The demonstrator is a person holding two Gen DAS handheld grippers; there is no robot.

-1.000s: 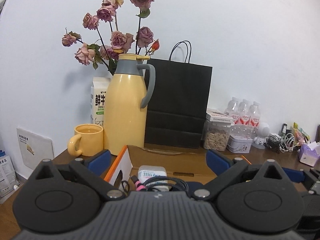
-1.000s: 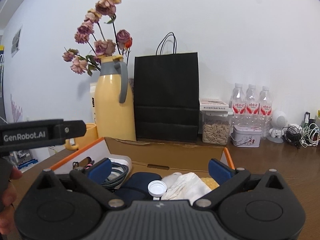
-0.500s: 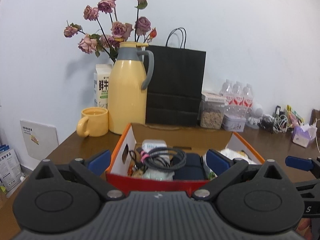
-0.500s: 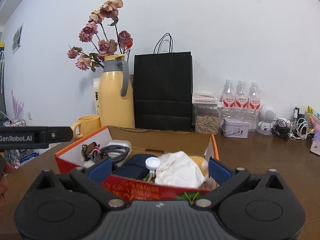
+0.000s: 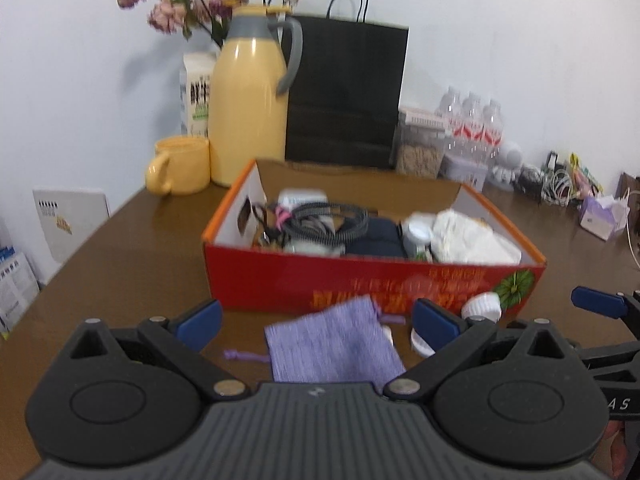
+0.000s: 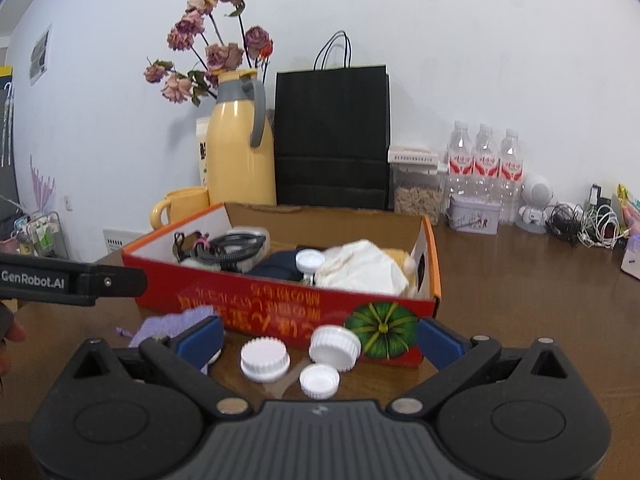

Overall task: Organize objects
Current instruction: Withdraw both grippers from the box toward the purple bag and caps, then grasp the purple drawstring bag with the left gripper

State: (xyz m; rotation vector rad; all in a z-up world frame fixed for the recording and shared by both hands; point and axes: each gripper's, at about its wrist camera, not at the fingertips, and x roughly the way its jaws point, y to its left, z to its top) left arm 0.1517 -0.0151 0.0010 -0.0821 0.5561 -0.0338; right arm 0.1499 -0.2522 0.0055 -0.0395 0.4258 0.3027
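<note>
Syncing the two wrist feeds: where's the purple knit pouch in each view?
Left wrist: purple pouch lies flat on the table at lower centre, between the left gripper fingers, in front of the red box.
Right wrist: only its edge shows at lower left, partly hidden by the right gripper left finger.
Shared landmark: the green pumpkin print on the box's front.

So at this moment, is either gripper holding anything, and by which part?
Nothing is held. The left gripper is open above the purple pouch, and the right gripper is open over the white lids on the table, in front of the red box.
</note>
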